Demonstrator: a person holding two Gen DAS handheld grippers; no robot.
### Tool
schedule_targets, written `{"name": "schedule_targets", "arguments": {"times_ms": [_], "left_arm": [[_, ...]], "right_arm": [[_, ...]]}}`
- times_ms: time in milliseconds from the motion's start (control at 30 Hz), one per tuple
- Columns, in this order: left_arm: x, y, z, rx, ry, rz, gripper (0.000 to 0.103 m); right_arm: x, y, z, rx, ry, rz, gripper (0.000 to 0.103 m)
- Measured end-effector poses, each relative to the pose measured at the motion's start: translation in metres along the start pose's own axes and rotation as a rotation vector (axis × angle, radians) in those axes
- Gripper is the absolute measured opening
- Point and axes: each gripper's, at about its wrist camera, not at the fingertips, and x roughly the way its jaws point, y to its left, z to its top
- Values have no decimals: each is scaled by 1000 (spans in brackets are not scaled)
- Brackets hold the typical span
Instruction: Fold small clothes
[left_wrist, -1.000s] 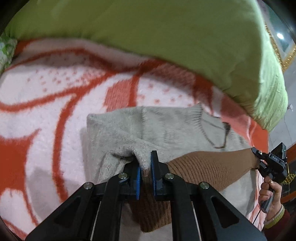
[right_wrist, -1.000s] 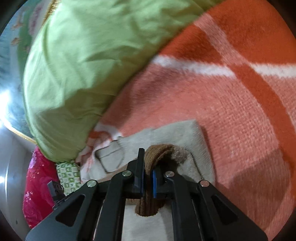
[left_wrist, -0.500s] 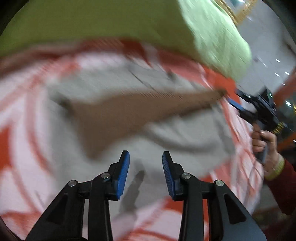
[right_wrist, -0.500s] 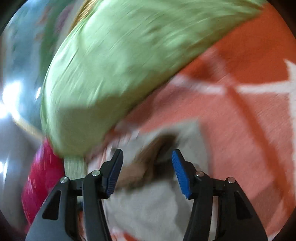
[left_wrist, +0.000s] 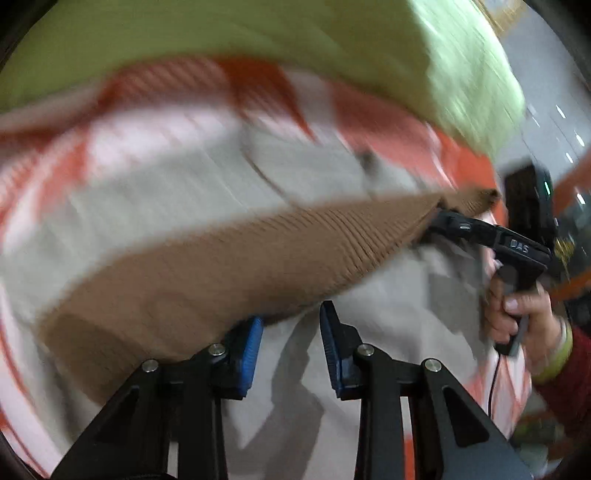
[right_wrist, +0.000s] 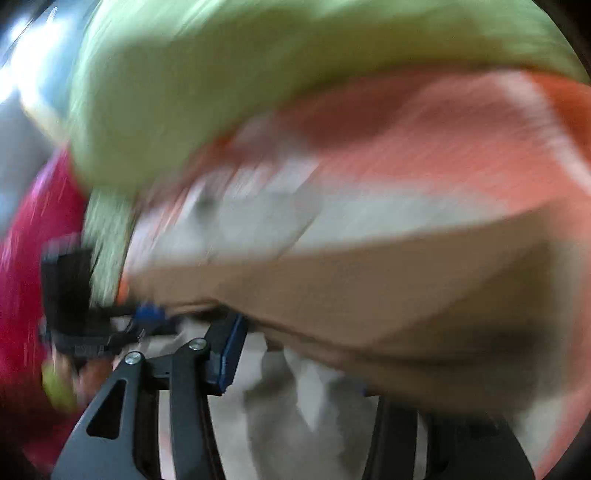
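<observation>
The grey sweater (left_wrist: 177, 206) is lying on the orange blanket (left_wrist: 155, 122), brown sleeve (left_wrist: 207, 273) toward twelve o'clock. The left gripper (left_wrist: 291, 343) is closing, gripping nothing. The right gripper (right_wrist: 295, 354) is closing, its contents unclear.

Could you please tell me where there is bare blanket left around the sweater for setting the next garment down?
Bare blanket lies between the green pillow and the sweater, widest at the left. The right side is crowded by the right gripper at the brown sleeve.

Right tool (right_wrist: 299, 354) jaws closing empty over brown sleeve (right_wrist: 388, 288), blurred.
</observation>
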Motion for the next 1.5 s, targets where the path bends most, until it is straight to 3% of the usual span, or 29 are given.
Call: {"name": "schedule_targets", "arguments": {"times_ms": [100, 200, 300, 467, 633, 700, 833, 1000, 1033, 1133, 1367, 1500], "left_arm": [[-15, 27, 31, -95, -110, 110, 29], [-31, 50, 41, -198, -185, 155, 30], [-50, 58, 32, -250, -235, 194, 41], [-71, 43, -13, -268, -249, 280, 55], [-75, 13, -75, -263, -177, 173, 55], [-67, 8, -91, -252, -131, 165, 55], [-49, 21, -112, -256, -75, 252, 52], [-66, 34, -124, -281, -75, 357, 56], [-71, 39, -129, -303, -73, 347, 56], [-85, 46, -145, -352, -61, 385, 61], [-101, 45, -185, -486, -47, 275, 65], [-94, 41, -198, -539, -17, 224, 65]], "right_arm": [[-21, -31, 18, 165, -155, -43, 50], [-41, -41, 18, 216, -231, -122, 51], [-58, -40, 6, 232, -239, -129, 51], [-79, -29, -29, 208, -210, -109, 51], [-70, -3, -72, 165, -121, -50, 51], [-67, 6, -88, 133, -70, -29, 51], [-65, -8, -115, 132, 4, -110, 51], [-96, -25, -123, 149, -30, -245, 51], [-102, -26, -125, 151, -34, -283, 51], [-118, -21, -125, 162, -49, -295, 51], [-117, 15, -129, 118, -56, -195, 51], [-102, 35, -143, 96, 3, -124, 51]]}}
